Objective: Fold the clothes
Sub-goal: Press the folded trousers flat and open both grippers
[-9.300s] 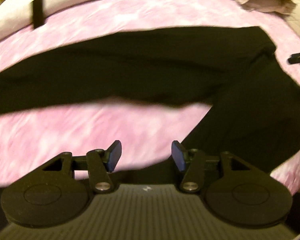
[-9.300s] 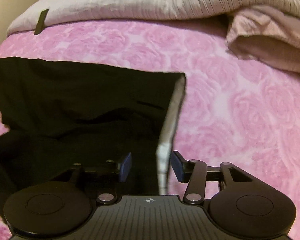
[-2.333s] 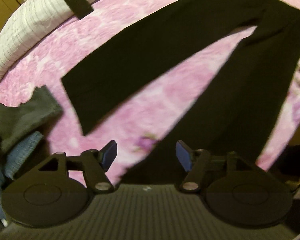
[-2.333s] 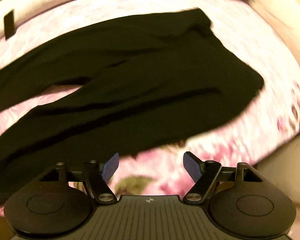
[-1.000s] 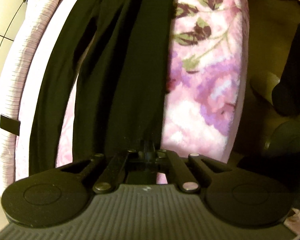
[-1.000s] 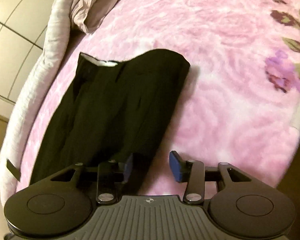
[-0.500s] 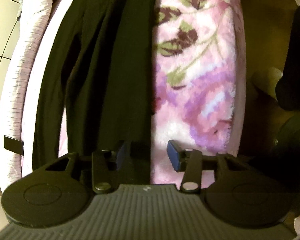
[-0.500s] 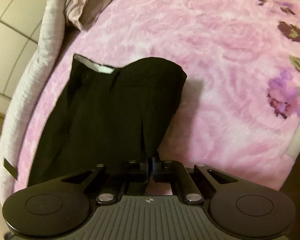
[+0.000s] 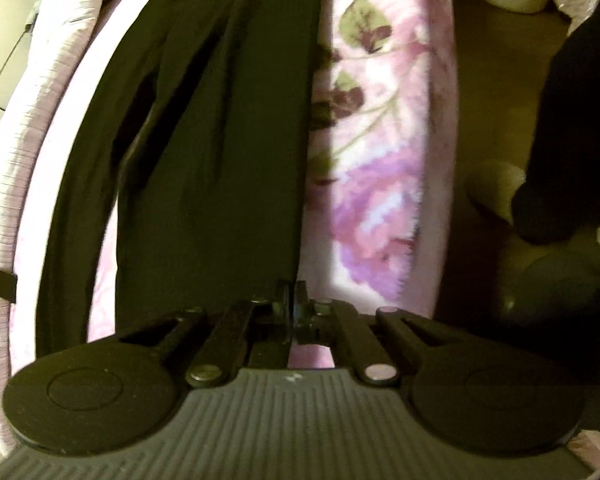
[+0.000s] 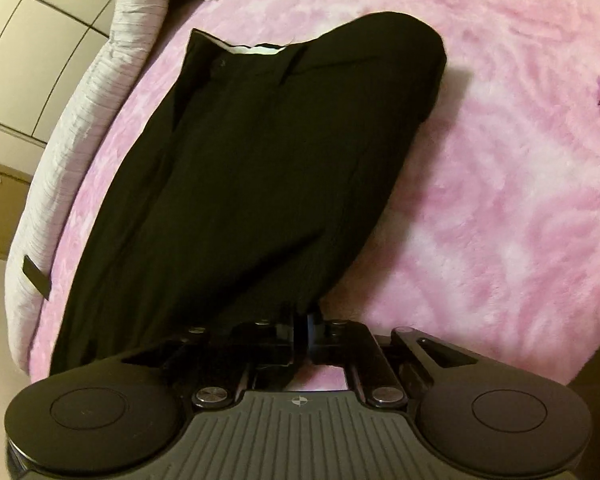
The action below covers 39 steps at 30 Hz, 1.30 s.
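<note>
Pinching the black trousers (image 9: 220, 152) along their near edge, my left gripper (image 9: 291, 300) and right gripper (image 10: 300, 320) both grip cloth; the long axis runs straight ahead across the bed (image 10: 500, 200).

We hold left gripper (image 9: 291, 300) low, jaws pinched together; right gripper (image 10: 300, 322) likewise, jaws clamped.

bare pink blanket (image 10: 500, 200) rt of trousers (image 10: 280, 160), rolled quilt (image 10: 80, 128) lft

Pink floral bed (image 10: 500, 200) — black trousers (image 10: 260, 180) lie flat; grey quilt (image 10: 100, 80) alongside.
</note>
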Each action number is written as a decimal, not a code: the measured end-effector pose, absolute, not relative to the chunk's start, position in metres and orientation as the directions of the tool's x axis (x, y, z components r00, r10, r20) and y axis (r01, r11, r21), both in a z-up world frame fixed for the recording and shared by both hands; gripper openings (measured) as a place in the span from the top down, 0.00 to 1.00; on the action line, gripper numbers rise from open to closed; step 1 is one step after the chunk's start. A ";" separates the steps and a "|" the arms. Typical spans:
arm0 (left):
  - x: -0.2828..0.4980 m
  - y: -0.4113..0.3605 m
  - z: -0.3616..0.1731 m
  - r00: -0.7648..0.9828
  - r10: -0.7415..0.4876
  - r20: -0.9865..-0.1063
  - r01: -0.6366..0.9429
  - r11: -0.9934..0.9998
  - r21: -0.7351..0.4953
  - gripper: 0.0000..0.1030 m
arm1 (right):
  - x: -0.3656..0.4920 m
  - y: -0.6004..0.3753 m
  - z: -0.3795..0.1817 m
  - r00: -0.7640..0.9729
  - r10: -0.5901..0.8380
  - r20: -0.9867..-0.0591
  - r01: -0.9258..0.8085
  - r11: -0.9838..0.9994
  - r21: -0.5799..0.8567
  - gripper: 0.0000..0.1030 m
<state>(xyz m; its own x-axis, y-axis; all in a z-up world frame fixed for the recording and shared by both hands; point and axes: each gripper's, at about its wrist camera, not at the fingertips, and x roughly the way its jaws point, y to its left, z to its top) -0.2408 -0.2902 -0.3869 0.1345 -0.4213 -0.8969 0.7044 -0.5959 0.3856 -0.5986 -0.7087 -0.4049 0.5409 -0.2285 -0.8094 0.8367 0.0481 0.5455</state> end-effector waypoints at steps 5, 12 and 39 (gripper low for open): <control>-0.243 -0.290 -0.391 0.114 -0.392 -0.913 0.727 -0.593 0.345 1.00 | -0.595 -0.707 -0.401 0.500 -0.205 -0.841 0.866 0.101 0.490 0.98; -0.242 -0.267 -0.388 0.163 -0.349 -0.923 0.773 -0.536 0.339 0.88 | -0.587 -0.705 -0.395 0.413 -0.194 -0.890 0.910 0.126 0.395 0.73; -0.075 -0.120 -0.420 0.463 -0.121 -0.878 0.794 -0.383 0.471 1.00 | -0.464 -0.619 -0.350 0.256 -0.223 -0.941 0.937 0.295 0.185 0.56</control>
<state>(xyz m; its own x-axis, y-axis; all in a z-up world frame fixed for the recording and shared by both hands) -0.0749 -0.1198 -0.4196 0.4629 -0.1210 -0.8781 0.7942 -0.3833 0.4715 -0.4636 -0.6194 -0.3505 0.2558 -0.2230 -0.9407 0.9374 0.2951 0.1850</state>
